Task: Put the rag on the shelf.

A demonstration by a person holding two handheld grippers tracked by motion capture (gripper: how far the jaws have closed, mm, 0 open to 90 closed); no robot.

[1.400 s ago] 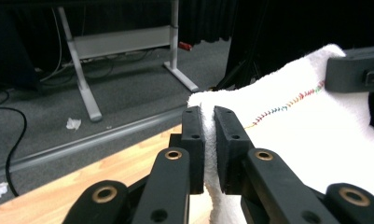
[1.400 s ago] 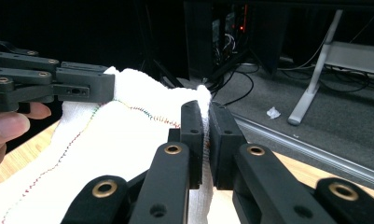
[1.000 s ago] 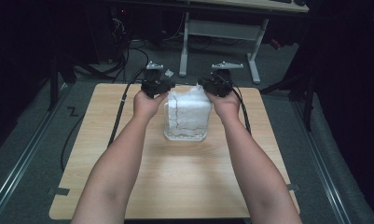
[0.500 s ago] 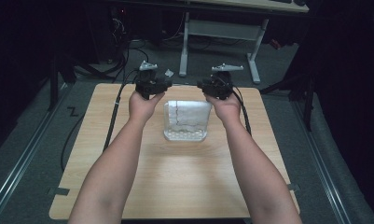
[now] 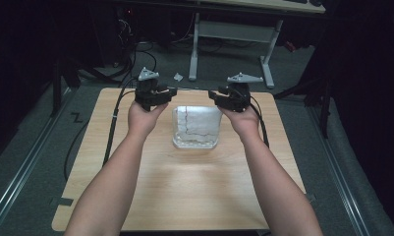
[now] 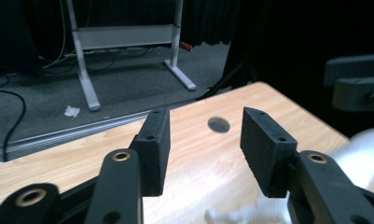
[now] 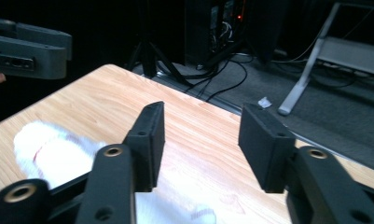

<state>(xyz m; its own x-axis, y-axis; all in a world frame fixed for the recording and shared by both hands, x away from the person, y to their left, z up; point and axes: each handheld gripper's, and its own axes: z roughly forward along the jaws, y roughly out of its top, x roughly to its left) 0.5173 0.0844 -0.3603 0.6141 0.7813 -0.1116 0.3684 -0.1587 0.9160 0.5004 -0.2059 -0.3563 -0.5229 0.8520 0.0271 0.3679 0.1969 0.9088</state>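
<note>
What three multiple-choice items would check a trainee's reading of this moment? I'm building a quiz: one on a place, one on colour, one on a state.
1. Where does the white cloth lie?
A. on the wooden table, between the two tools
B. on the floor
C. on the far desk

2. What colour are the cloth's thin lines?
A. green
B. reddish
C. blue

3. How do the left tool and right tool stand?
A. both shut on the cloth
B. one shut
C. both open, holding nothing

Key: 1 A, the high view shows it there; 2 B, red stitching shows; 3 C, gaps between jaws.

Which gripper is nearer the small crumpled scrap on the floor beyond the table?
Left. The left gripper is near the table's far edge, close to the scrap; the right gripper sits farther along that edge.
</note>
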